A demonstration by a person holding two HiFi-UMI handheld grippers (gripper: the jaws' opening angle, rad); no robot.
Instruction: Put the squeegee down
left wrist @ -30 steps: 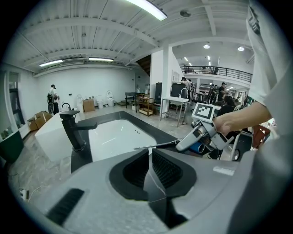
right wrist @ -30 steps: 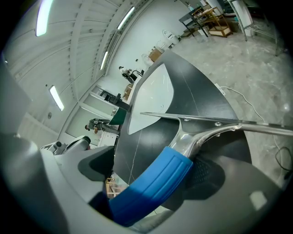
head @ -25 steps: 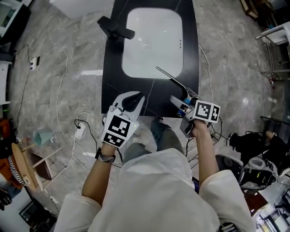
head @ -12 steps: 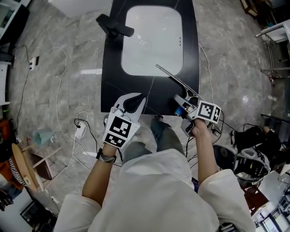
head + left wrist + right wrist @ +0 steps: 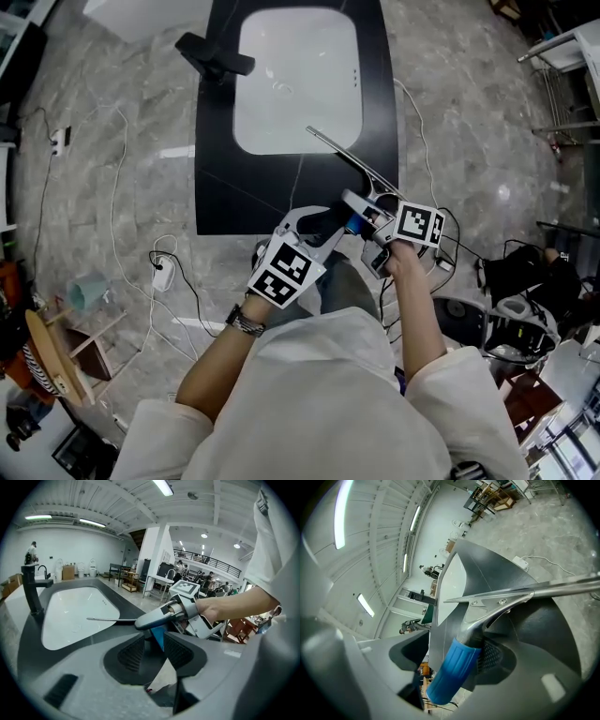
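Observation:
The squeegee (image 5: 352,159) has a thin metal blade bar and a blue handle (image 5: 452,670). It hangs over the front right of the black counter (image 5: 234,187), blade toward the white basin (image 5: 295,80). My right gripper (image 5: 361,208) grips it at the neck, the handle lying against one pad, and its jaws are opening. My left gripper (image 5: 319,220) sits close beside the right one. Its jaws are opening, and the blue handle end (image 5: 158,637) stands between them without either pad pressing on it. In the left gripper view, the blade (image 5: 108,619) reaches out over the basin.
A black faucet (image 5: 214,56) stands at the basin's far left corner. Cables and a power strip (image 5: 164,272) lie on the marble floor to the left. A wooden stool (image 5: 56,347) is at far left, and bags and equipment (image 5: 516,319) are at right.
My left gripper swung right, from the counter's front edge to the squeegee's handle, and its jaws parted around the blue end. The right gripper and squeegee stayed almost where they were.

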